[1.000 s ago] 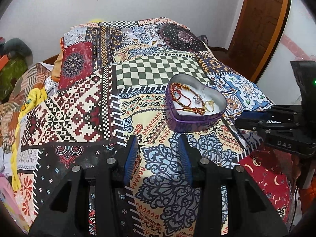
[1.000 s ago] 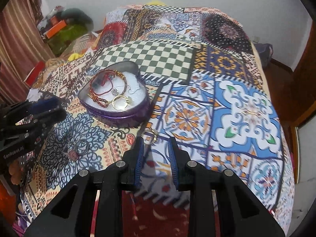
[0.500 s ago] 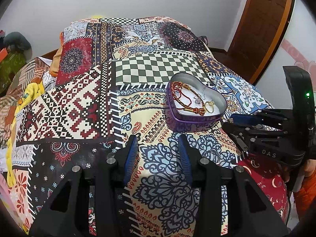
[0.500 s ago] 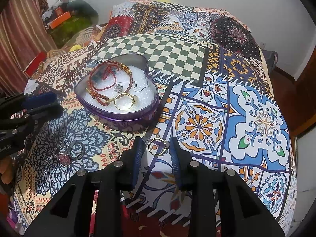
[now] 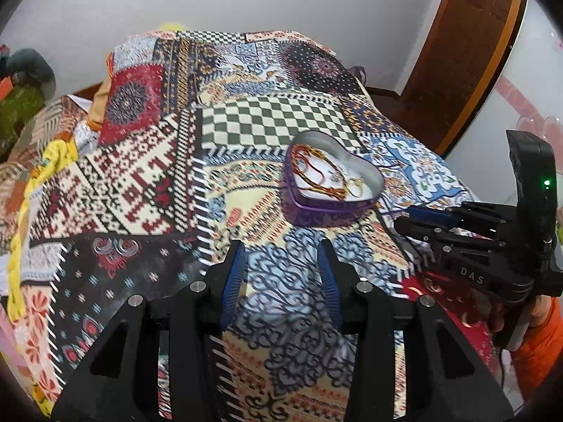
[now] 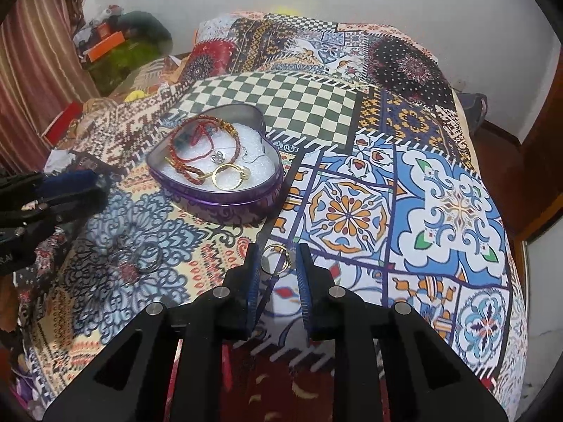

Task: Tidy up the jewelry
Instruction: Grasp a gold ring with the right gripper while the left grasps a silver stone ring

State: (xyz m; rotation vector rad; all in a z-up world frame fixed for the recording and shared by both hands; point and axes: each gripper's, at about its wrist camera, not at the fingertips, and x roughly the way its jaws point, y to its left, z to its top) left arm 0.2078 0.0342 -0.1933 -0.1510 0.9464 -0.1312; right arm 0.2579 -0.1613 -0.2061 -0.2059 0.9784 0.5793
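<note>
Now right gripper [image 6: 275, 258] jaws just narrowed around gold ring [image 6: 275, 259]; left gripper [image 5: 281, 263] jaws open, empty.

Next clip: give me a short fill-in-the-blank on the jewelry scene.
1. The purple tin is shaped like a ____.
2. The right gripper has a small gold ____ between its fingers.
3. The left gripper holds ____.
4. The tin sits on a patterned ____.

Missing: heart; ring; nothing; bedspread
</note>
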